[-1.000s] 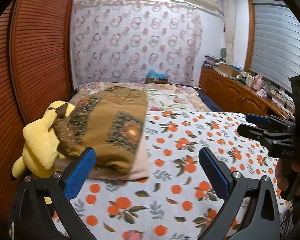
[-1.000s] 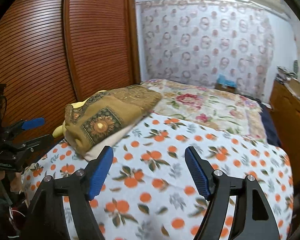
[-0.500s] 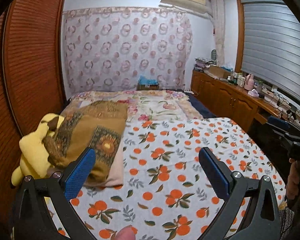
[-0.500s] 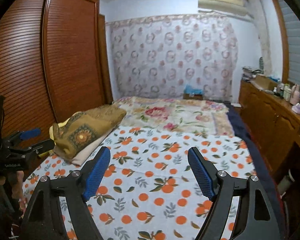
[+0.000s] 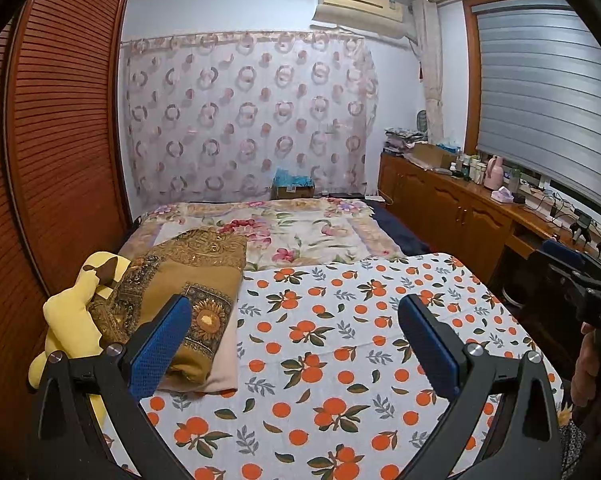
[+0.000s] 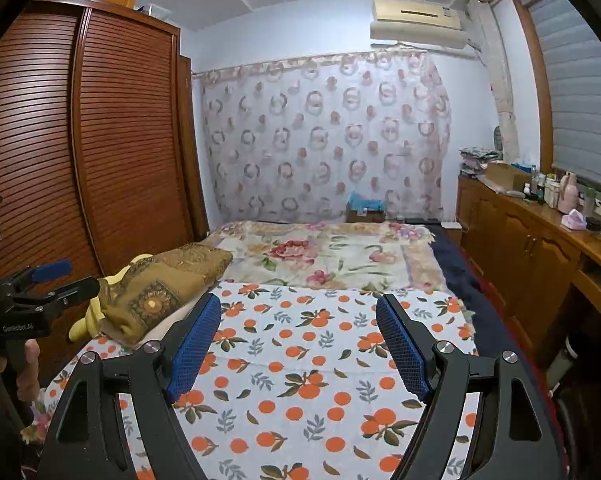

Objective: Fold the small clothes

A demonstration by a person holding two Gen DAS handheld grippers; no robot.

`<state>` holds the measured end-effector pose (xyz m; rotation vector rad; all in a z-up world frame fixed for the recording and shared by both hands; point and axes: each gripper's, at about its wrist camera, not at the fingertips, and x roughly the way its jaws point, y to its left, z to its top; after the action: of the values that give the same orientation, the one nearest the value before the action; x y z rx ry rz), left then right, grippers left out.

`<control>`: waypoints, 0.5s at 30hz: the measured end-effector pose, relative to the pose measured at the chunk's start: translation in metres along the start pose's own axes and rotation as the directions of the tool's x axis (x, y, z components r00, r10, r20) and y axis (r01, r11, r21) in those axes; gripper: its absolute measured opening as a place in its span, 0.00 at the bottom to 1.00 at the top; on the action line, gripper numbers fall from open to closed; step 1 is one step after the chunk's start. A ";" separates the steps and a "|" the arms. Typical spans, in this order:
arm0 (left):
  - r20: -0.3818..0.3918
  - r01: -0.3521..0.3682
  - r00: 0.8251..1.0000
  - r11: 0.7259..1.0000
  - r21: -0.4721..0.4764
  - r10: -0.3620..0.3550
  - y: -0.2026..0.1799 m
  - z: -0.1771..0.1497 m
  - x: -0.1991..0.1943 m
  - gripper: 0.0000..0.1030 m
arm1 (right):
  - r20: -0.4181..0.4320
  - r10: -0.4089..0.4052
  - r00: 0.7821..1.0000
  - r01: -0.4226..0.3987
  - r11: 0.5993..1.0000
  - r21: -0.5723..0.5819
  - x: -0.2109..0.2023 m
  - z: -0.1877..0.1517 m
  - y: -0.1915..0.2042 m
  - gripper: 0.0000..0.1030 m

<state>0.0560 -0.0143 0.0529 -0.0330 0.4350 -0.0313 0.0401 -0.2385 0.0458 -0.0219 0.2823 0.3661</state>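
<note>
Spanning the lower frame of both views, an orange-print sheet (image 5: 340,344) is seen spread on the bed. Left tongs (image 5: 296,344) and right tongs (image 6: 298,344) are held open above it, nothing between the pads. Folded brown patterned cloth (image 5: 180,288) is stacked at centre left, touching a yellow plush toy (image 5: 68,320).

Not much to read here. The left tongs (image 6: 46,286), left of the orange-print bedsheet (image 6: 300,364), have small white lettering on the black body, something like "GenRobot.AI". The right tongs (image 5: 576,276), right of that bedsheet, show "DAS", cut off.
</note>
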 end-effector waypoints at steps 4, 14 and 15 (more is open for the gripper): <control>0.003 -0.004 1.000 1.000 0.002 0.004 0.000 0.000 -0.001 1.00 | 0.003 -0.004 1.000 0.004 1.000 0.009 0.002 -0.001 0.003 0.79; 0.004 -0.002 1.000 1.000 0.004 0.002 0.000 0.000 -0.002 1.00 | 0.004 -0.011 1.000 0.011 1.000 0.009 0.004 0.001 -0.001 0.79; 0.005 -0.002 1.000 1.000 0.004 0.002 0.000 0.000 -0.002 1.00 | 0.005 -0.013 1.000 0.013 1.000 0.008 0.004 0.001 -0.001 0.79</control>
<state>0.0540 -0.0138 0.0540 -0.0289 0.4303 -0.0296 0.0443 -0.2381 0.0457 -0.0155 0.2789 0.3525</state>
